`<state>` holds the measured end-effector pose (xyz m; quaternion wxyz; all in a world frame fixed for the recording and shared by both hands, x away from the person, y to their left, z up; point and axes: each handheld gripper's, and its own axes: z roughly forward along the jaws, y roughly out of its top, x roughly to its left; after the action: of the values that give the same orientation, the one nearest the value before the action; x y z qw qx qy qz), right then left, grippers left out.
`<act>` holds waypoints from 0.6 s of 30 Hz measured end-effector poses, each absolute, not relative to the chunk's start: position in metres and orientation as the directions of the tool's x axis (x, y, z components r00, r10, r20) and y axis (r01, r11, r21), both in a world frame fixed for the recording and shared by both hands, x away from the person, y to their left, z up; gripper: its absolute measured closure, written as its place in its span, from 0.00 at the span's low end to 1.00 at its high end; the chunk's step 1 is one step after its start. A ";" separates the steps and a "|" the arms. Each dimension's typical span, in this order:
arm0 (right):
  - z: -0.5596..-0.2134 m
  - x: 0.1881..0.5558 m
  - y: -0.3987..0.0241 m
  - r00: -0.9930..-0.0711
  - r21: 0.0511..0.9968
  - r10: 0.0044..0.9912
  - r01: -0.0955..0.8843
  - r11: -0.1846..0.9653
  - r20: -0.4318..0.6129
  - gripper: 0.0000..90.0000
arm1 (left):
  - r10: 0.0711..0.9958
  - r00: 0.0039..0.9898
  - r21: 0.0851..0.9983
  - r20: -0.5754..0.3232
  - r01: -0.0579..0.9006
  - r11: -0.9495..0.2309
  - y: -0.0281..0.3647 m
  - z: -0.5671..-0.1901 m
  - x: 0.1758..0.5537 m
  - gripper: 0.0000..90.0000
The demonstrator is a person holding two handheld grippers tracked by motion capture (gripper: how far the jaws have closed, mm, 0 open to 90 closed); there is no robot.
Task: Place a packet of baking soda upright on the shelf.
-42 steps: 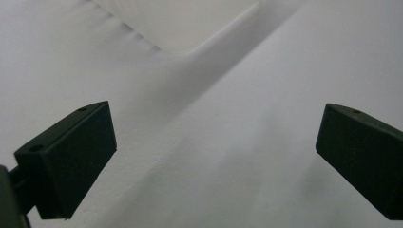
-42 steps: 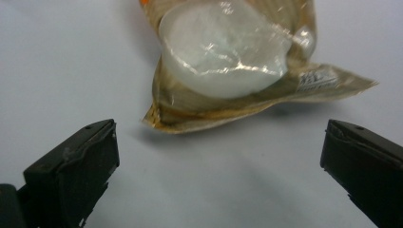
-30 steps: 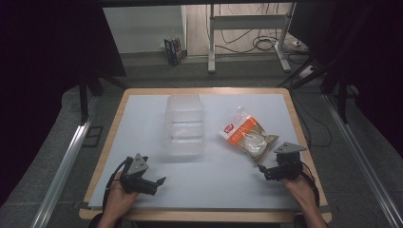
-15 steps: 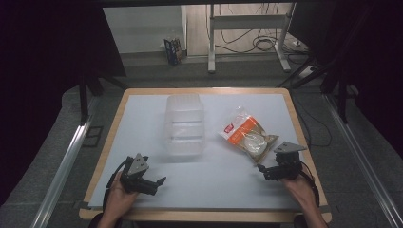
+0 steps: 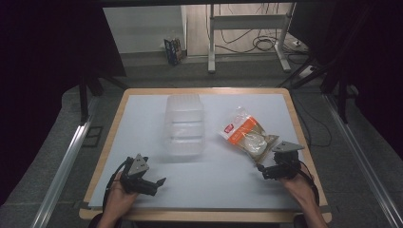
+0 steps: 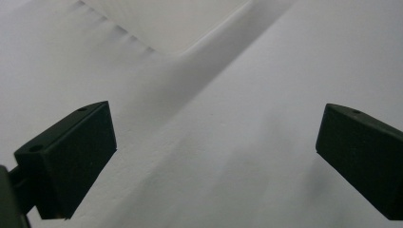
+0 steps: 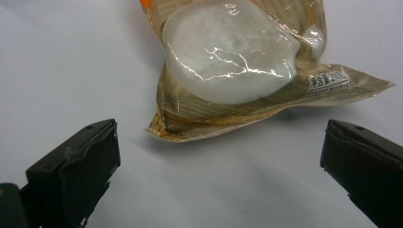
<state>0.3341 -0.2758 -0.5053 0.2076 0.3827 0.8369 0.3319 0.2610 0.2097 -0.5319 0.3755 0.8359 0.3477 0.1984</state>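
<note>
Nothing much has shifted over the last second: the right gripper (image 5: 264, 171) stays at the near corner of the food packet (image 5: 247, 135), perhaps a touch closer to it, and the left gripper (image 5: 154, 185) is where it was, resting on the white table (image 5: 223, 190).

From the high view the packet reads as an orange and tan pouch lying flat, to the right of the clear plastic container (image 5: 184, 124) and well apart from it. The right gripper view adds what that view cannot give: a pale, rounded lump sealed inside the packet (image 7: 237, 57), a crimped tan seam with small printed characters, and one crumpled corner that points toward the gap between the jaws. The left gripper view adds only bare table and, at its top, a pale edge that may be the container's base; I cannot tell for certain.

Both grippers stand wide open and hold nothing. The right one's jaws sit just short of the packet, one on each side of its near corner, with a strip of bare table between; nothing touches. The left one is well to the left of the packet, nearer the person than the container.

Beyond the table, past the container, lie a grey floor, metal frame legs and loose cables. Nothing stands between the right gripper and the packet.
</note>
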 end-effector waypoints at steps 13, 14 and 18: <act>-0.497 0.340 -0.274 -0.591 0.727 0.800 0.504 0.466 -0.103 0.07 | 0.726 0.683 0.765 0.078 0.425 -0.483 0.209 -0.532 0.261 0.00; -0.496 0.341 -0.274 -0.591 0.728 0.799 0.501 0.469 -0.108 0.08 | 0.726 0.683 0.765 0.079 0.425 -0.483 0.209 -0.532 0.261 0.00; -0.494 0.344 -0.274 -0.592 0.727 0.799 0.504 0.466 -0.101 0.09 | 0.725 0.684 0.765 0.079 0.424 -0.484 0.209 -0.532 0.261 0.00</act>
<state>0.3439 -0.2741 -0.4943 0.2206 0.3941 0.8272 0.3344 0.2606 0.2086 -0.5324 0.3747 0.8378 0.3429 0.2005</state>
